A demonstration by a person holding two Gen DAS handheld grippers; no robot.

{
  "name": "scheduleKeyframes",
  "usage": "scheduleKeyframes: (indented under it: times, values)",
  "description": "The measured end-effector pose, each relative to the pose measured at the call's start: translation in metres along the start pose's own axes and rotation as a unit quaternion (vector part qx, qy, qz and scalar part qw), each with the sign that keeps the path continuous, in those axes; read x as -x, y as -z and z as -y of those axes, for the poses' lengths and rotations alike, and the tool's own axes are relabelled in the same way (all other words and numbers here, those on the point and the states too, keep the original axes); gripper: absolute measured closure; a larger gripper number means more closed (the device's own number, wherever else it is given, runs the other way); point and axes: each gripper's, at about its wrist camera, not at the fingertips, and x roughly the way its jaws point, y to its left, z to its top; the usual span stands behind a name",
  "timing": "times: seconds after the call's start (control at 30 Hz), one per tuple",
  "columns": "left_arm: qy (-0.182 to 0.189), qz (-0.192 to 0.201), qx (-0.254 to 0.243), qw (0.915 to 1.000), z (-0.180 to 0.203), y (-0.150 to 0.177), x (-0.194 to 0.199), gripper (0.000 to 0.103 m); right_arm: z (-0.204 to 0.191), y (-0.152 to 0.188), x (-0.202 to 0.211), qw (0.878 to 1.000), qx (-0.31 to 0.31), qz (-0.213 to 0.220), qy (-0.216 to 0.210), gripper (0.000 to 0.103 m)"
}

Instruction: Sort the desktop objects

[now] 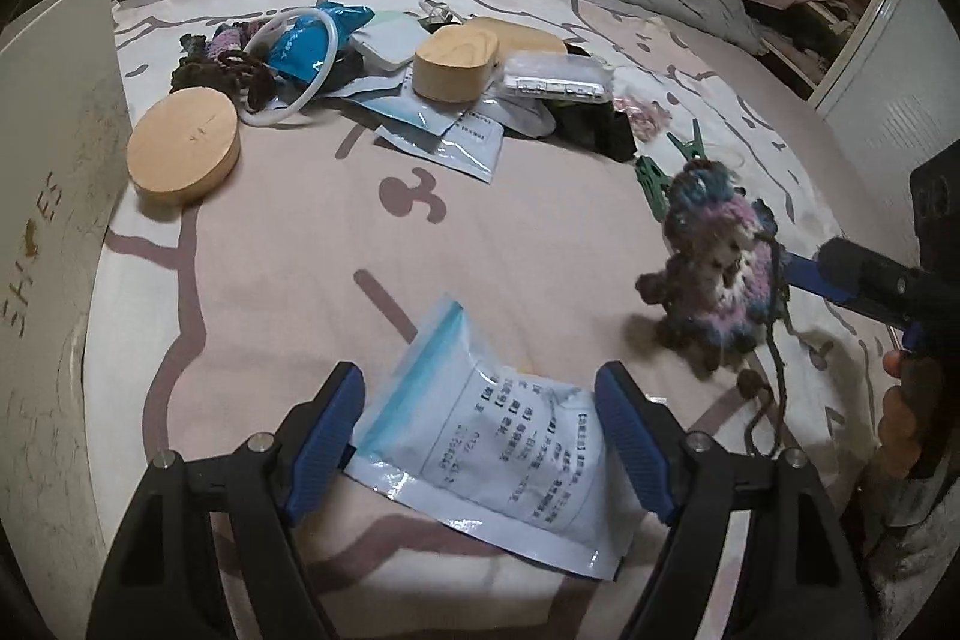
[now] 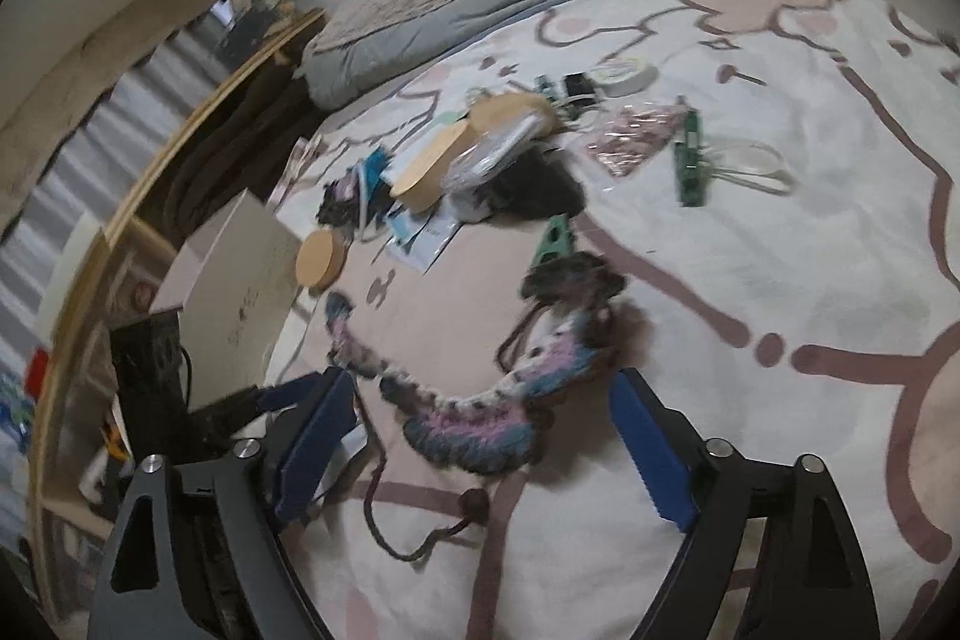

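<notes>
Two tongs work my patterned bedspread (image 1: pixel 288 244) at once. My left gripper (image 1: pixel 480 436) hangs with its blue ribbed pads spread wide on either side of a flat white sachet (image 1: pixel 486 436), neither pad touching it as far as I can see. It lies directly ahead and below, its long axis running away from me and slightly leftward, blue-striped end farthest, printed face up. It is glossy film, thin and slightly buckled, so I judge it will slide before it lifts unless the pads catch an edge.

My right gripper (image 2: pixel 480 436) also stands spread, and a crocheted yarn piece (image 2: pixel 480 400) in pink, blue and brown drapes in an arc across its gap. In the left view the same piece (image 1: pixel 717 274) appears bunched against my right tong's fingertips, off the sheet or barely on it; whether it is hooked on a finger or falling free I cannot tell, as that frame is blurred. A brown cord (image 2: pixel 414 526) trails from it.

Farther up the bed lies the unsorted heap: a round wooden lid (image 1: pixel 183 148), an oval wooden box (image 1: pixel 456 61), a clear ring (image 1: pixel 294 64), more sachets (image 1: pixel 444 130), green clothes pegs (image 1: pixel 654 181). A white shoebox (image 1: pixel 54 232) stands at my left, nearest my left tong.
</notes>
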Motion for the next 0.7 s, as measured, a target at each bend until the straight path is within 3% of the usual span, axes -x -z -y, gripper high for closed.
scheduleKeyframes:
  times: [0.13,0.4,0.5,0.57,0.6,0.7]
  values:
    - [-0.002,-0.001,0.003,1.0000,0.003,0.003,0.000,0.020,-0.019,0.006,-0.011,0.999,0.035,-0.002,0.027,0.001]
    - [-0.005,0.002,0.000,1.0000,0.007,0.011,0.007,0.018,-0.042,0.012,-0.049,0.987,0.096,-0.006,0.131,0.000]
    - [-0.004,0.004,0.003,1.0000,0.005,0.012,0.007,0.011,-0.038,0.012,-0.057,0.981,0.091,-0.003,0.168,0.000]
    - [-0.011,0.005,-0.001,0.9999,0.006,0.012,0.008,0.010,-0.033,0.012,-0.060,0.979,0.083,0.000,0.185,0.010]
    - [-0.013,0.006,-0.004,0.9999,0.006,0.012,0.008,0.010,-0.032,0.012,-0.060,0.979,0.084,0.000,0.185,0.029]
    - [-0.019,0.009,-0.021,0.9996,0.010,0.012,0.009,0.010,-0.027,0.010,-0.057,0.980,0.078,0.001,0.180,0.056]
